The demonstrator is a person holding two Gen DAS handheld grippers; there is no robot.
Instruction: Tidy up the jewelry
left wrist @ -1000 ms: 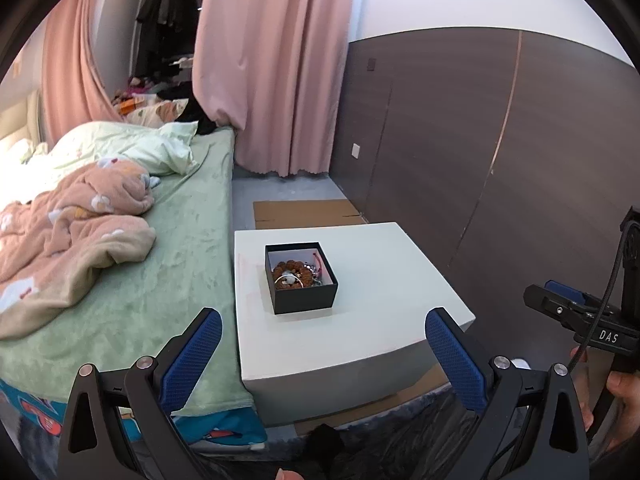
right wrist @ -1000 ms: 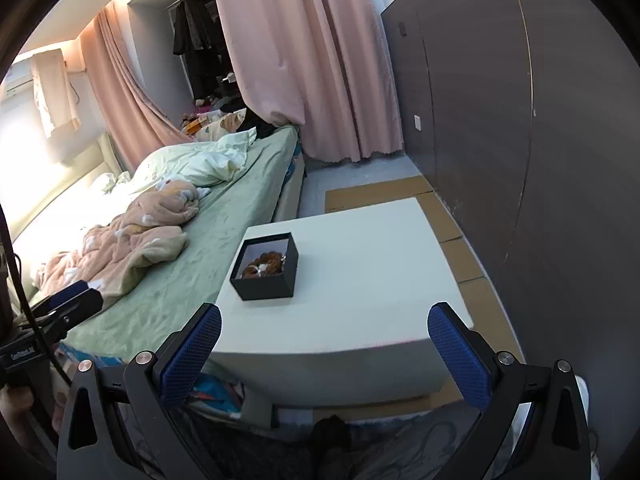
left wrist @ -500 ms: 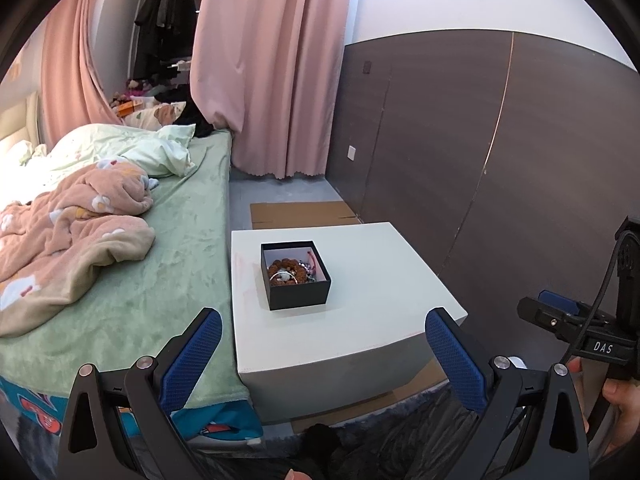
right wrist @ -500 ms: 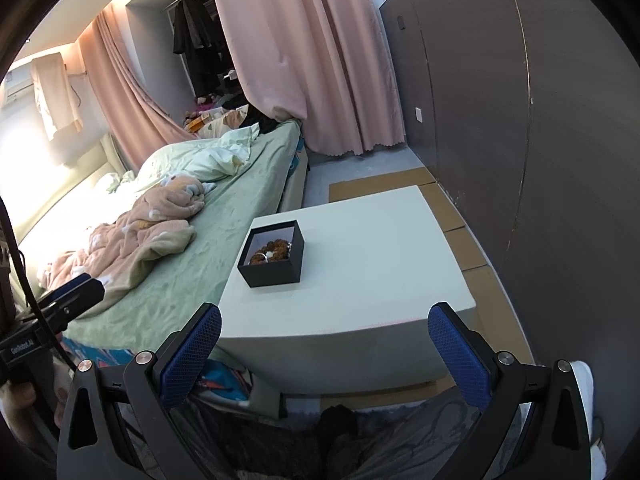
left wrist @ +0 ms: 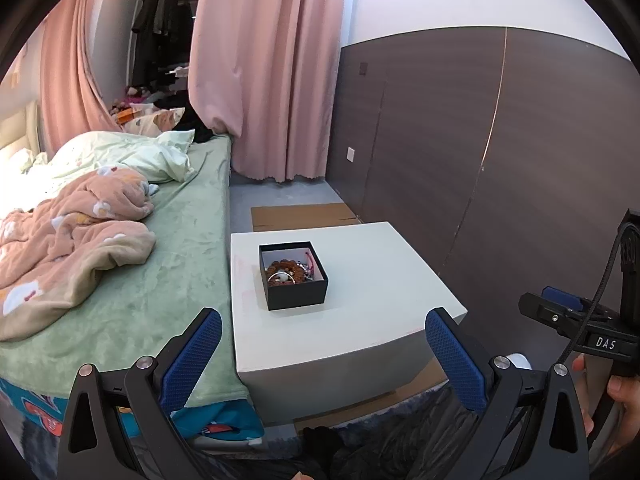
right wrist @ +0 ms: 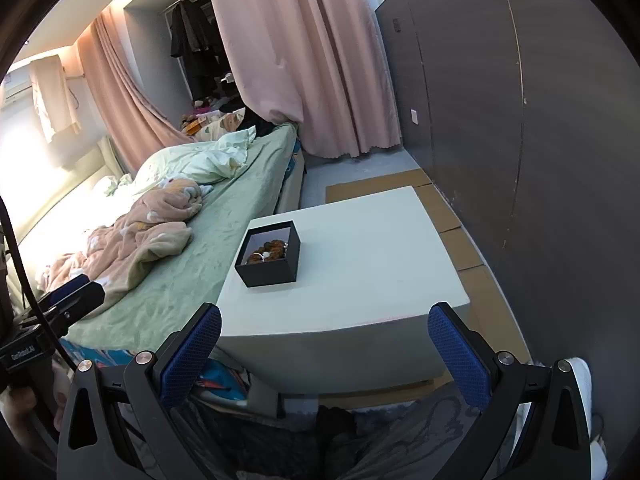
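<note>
Black box (left wrist: 294, 280) on table (left wrist: 360, 320), beside bed (left wrist: 180, 260)

The small pieces tangled inside the black box (left wrist: 293, 275) were too tiny to tell apart, and the bed (left wrist: 120, 264) ran off the frame's left edge.

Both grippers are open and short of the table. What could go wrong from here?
The black box sits near the table edge beside the bed; a clumsy approach by the left hand-held gripper might push it off. The jewelry lies heaped together, so the right hand-held gripper may drag out several pieces.
</note>
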